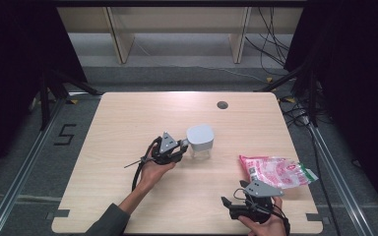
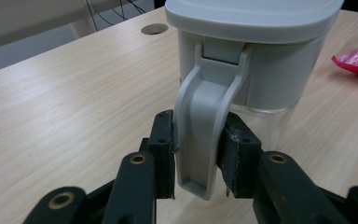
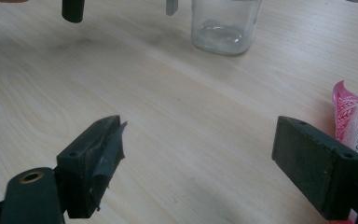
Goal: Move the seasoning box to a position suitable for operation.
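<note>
A clear container (image 1: 200, 139) with a grey lid (image 2: 251, 18) stands upright near the middle of the table. A grey latch (image 2: 205, 116) hangs down its side. My left gripper (image 1: 184, 145) reaches it from the left, and its two black pads (image 2: 165, 144) press on both sides of the latch. My right gripper (image 1: 229, 207) rests near the table's front edge, jaws wide apart with nothing between them (image 3: 196, 154). A pink printed bag (image 1: 275, 171) lies flat just right of it. In the right gripper view the container's glass base (image 3: 223, 25) is far ahead.
A round cable hole (image 1: 222, 104) sits in the wooden table (image 1: 128, 118) near its far edge. Beyond the table stand the wooden legs of a shelf (image 1: 120, 39), with cables (image 1: 275, 44) on the floor at the right.
</note>
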`<state>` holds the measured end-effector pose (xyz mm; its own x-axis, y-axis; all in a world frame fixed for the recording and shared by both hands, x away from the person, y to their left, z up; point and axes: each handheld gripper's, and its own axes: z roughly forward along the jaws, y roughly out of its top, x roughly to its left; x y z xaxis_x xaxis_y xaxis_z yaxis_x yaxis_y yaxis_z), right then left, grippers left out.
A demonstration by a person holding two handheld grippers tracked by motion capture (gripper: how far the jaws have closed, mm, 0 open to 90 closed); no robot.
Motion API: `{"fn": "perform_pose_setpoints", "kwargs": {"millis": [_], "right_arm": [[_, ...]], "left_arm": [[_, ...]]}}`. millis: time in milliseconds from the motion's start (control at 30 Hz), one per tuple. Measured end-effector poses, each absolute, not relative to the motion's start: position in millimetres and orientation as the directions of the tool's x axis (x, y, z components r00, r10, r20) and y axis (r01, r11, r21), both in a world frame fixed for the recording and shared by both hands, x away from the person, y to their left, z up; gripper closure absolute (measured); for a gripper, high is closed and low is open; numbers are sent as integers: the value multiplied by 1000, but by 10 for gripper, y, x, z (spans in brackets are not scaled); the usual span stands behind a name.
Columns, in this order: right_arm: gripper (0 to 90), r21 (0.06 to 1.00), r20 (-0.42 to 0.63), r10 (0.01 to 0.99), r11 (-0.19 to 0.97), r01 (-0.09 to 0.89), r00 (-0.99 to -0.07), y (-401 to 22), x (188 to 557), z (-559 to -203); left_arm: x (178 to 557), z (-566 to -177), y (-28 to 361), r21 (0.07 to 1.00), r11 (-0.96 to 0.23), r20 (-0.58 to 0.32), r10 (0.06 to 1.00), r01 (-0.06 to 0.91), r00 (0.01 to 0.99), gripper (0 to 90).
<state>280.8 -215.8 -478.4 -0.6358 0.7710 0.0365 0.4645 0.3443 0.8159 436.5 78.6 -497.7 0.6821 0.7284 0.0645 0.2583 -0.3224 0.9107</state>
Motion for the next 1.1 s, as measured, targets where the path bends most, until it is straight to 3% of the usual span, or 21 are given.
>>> {"fn": "perform_pose_setpoints", "kwargs": {"millis": [433,1100], "right_arm": [[178,805,41,775,348,480,-631,-2155,2794,-4778],[183,812,42,778,339,475,-627,-2179,2798,-4777]], "left_arm": [[4459,-4994,842,917,-304,46,725,260,687,701],[4099,-4975,987,908,-330,33,670,257,742,701]]}}
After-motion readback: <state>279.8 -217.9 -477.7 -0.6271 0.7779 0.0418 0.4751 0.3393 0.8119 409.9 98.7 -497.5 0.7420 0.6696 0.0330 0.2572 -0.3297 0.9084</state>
